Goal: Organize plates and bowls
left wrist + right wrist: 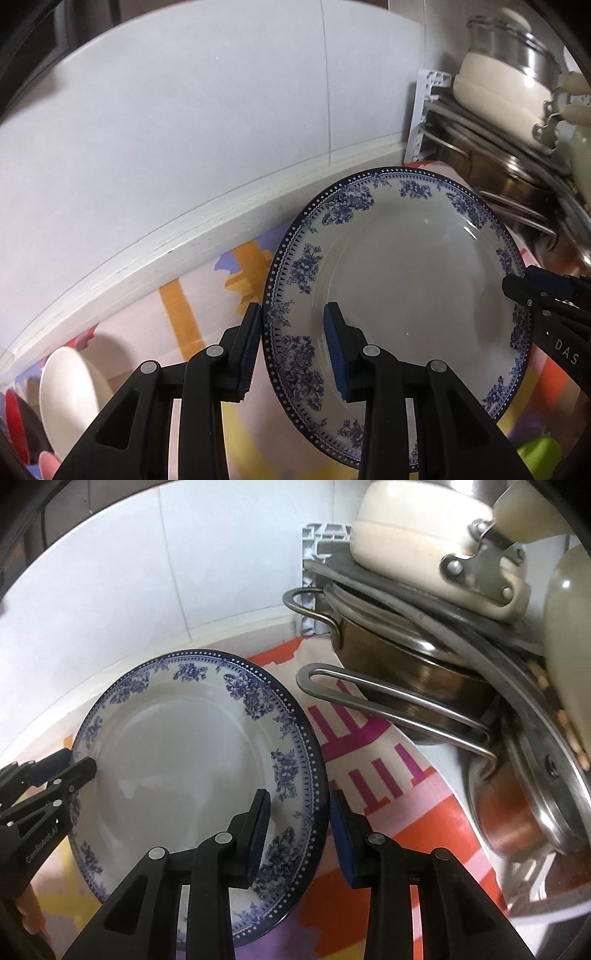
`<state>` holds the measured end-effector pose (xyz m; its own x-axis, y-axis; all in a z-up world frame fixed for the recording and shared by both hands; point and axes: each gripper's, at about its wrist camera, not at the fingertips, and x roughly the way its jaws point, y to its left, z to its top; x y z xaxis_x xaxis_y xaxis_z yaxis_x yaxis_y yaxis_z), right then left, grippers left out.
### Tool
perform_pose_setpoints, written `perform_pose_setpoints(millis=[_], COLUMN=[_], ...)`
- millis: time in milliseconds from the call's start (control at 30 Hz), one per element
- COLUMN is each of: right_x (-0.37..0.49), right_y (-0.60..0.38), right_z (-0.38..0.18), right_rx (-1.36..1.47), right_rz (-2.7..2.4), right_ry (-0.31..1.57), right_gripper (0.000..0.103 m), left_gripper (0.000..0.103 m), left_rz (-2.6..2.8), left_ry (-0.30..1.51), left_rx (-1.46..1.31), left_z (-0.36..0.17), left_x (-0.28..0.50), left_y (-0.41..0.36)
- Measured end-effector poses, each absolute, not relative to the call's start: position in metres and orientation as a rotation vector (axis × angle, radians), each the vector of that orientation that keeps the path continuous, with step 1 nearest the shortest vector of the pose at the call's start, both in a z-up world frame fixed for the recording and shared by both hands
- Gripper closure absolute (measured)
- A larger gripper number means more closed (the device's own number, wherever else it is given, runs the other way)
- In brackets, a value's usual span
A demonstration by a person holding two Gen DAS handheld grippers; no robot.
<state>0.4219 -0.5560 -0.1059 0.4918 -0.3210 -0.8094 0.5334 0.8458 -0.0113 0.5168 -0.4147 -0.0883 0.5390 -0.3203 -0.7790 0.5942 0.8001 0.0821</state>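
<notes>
Both grippers straddle opposite rims of the plate [399, 295], near the counter's back edge: left gripper [293, 354] and right gripper [297, 834] apart, unclamped. Glazed, slippery, breakable — pinch rims firmly.

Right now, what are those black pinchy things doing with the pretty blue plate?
A person holds a tool in each hand, and both straddle the rim of the same blue-flowered plate. The left tool is on one edge and the right tool on the opposite edge. Both look open around the rim, with small gaps showing, so it is not firmly pinched. The plate is over a colorful tablecloth, beside stacked pots. A white bowl waits nearby.
</notes>
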Motion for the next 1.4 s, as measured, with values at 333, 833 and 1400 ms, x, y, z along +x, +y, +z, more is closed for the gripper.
perform_pose_setpoints(millis=[333, 833, 1400], right_x=[0.387, 0.324, 0.249], right_y=[-0.528, -0.490, -0.451], right_z=[-0.072, -0.040, -0.034], right_rx=[0.258, 0.252, 0.278], right_rz=[-0.553, -0.591, -0.640], right_ry=[0.891, 0.866, 0.881], right_gripper=[0.069, 0.069, 0.069], left_gripper=[0.069, 0.069, 0.069], left_rz=[-0.584, -0.624, -0.678], left_ry=[0.839, 0.820, 0.846], left_rx=[0.310, 0.282, 0.327], left_z=[-0.057, -0.029, -0.031], left_x=[0.475, 0.421, 0.356], left_y=[-0.374, -0.331, -0.311])
